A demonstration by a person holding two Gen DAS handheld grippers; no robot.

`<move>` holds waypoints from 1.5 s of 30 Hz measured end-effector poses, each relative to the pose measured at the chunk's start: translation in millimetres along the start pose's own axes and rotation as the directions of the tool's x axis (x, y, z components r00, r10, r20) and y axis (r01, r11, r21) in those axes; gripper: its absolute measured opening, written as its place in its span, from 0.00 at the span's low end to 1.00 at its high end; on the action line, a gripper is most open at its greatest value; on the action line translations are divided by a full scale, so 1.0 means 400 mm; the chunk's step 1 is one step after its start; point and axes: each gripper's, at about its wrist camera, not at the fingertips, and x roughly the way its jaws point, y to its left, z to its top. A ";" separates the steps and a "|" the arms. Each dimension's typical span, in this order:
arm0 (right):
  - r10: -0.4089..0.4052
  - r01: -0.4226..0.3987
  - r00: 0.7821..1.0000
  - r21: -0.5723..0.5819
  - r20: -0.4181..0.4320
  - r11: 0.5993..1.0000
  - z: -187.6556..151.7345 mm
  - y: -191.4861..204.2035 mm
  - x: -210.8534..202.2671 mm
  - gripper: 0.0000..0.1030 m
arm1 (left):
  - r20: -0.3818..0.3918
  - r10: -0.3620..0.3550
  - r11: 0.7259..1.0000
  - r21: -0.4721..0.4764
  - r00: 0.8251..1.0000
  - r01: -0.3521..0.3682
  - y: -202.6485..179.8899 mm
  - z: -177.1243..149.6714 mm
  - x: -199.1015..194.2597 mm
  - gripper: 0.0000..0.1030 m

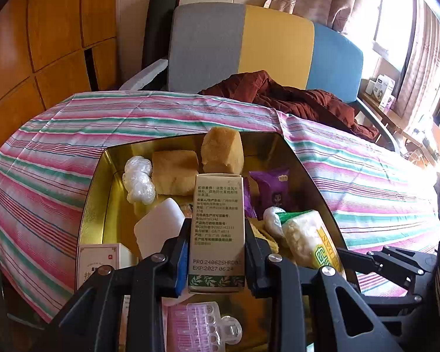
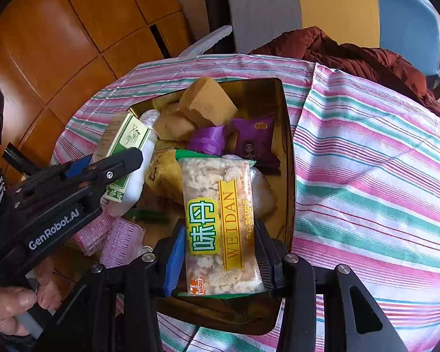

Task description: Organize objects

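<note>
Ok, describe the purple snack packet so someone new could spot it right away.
Find the gold tin on the striped cloth. The purple snack packet lies near its far right side, beyond the rice cracker pack in the right tongs. Only it shows a cartoon figure.

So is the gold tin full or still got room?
Nearly full: the gold tin holds sponge blocks, a purple snack packet and wrapped items, little bare floor showing.

The tall beige carton (image 1: 217, 234) carries "PRO:240625HR00" and "EXP:2027 06 24" near its leaf-patterned base (the small Chinese print above is too fine to read). The clear snack packet (image 2: 220, 226) reads "WEIDAN" and "BANQIU", and the left gripper (image 2: 123, 158) body reads "GenRobot.AI".
</note>
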 end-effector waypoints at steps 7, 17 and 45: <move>0.001 -0.001 1.000 0.010 -0.008 1.000 -0.003 -0.005 0.014 0.46 | -0.010 0.002 1.000 0.008 1.000 -0.002 -0.015 0.008 0.019 0.36; 0.002 -0.002 1.000 0.014 -0.011 1.000 -0.008 -0.011 0.017 0.46 | -0.017 0.006 1.000 0.000 1.000 -0.006 -0.015 0.000 0.021 0.38; -0.101 0.103 0.989 -0.011 0.109 0.995 -0.030 0.031 -0.080 0.70 | 0.076 0.089 0.996 -0.004 0.993 -0.089 0.006 -0.043 -0.124 0.43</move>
